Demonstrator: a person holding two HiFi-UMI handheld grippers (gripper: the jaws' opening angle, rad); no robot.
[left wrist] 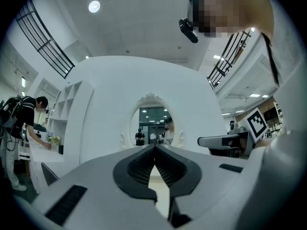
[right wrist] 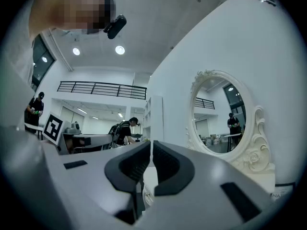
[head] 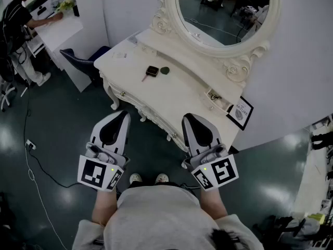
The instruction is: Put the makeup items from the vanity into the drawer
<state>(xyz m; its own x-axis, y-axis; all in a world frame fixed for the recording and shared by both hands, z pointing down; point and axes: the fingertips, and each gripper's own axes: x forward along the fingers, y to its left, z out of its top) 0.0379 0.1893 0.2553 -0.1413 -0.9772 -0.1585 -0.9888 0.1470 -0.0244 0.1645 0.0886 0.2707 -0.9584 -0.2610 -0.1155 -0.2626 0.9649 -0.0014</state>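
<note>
Makeup items (head: 152, 71) lie on the vanity's (head: 139, 107) tabletop (head: 177, 95); both pairs of jaws are closed and empty.
A small dark square case and a round dark green piece (head: 164, 71) sit side by side near the tabletop's middle, below the oval mirror (head: 223, 9). A small drawer (head: 221, 102) stands open at the right end, beside a framed card (head: 242, 112). The left gripper (head: 124, 114) and right gripper (head: 188, 119) hover over the floor (head: 62, 139) in front of the vanity, well apart from the items, each with its jaws pressed together on nothing.
</note>
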